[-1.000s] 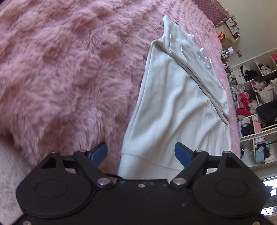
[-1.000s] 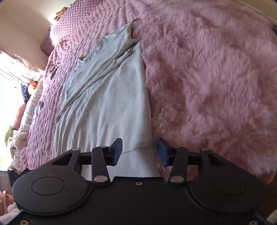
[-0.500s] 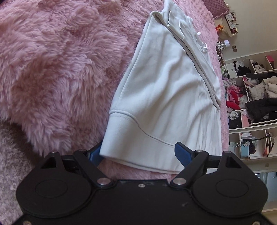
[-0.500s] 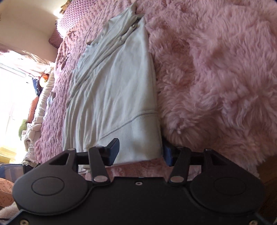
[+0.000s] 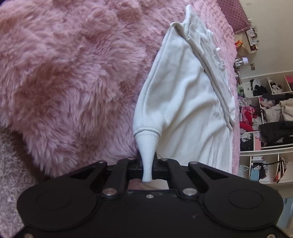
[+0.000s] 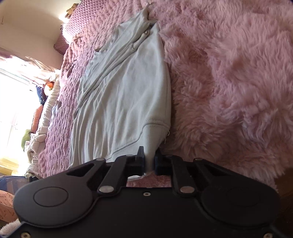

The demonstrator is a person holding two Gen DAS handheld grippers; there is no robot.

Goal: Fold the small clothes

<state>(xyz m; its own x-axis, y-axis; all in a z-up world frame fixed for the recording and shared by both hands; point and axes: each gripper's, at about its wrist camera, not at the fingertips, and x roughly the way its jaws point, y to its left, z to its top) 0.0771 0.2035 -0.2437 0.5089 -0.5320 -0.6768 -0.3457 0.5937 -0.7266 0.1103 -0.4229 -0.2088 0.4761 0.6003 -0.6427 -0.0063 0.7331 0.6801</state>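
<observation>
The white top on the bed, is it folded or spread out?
Partly folded: white top lies narrow, sleeves folded over its body.

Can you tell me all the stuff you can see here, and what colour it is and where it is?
sweatshirt: one, pale off-white, lying long-ways on the bed, its hem corners pinched by both grippers
fluffy blanket: one, pink, beside the sweatshirt
bedspread: one, bumpy pink, under the sweatshirt
pillow: one, dark pink, at the far end of the bed
shelves: one white unit, stuffed with mixed clothes, by the wall
window: one, very bright, beyond the bed's far side
left gripper: one, black, has just been closing, now shut on a hem corner
right gripper: one, black, has just been closing, now shut on the other hem corner
</observation>
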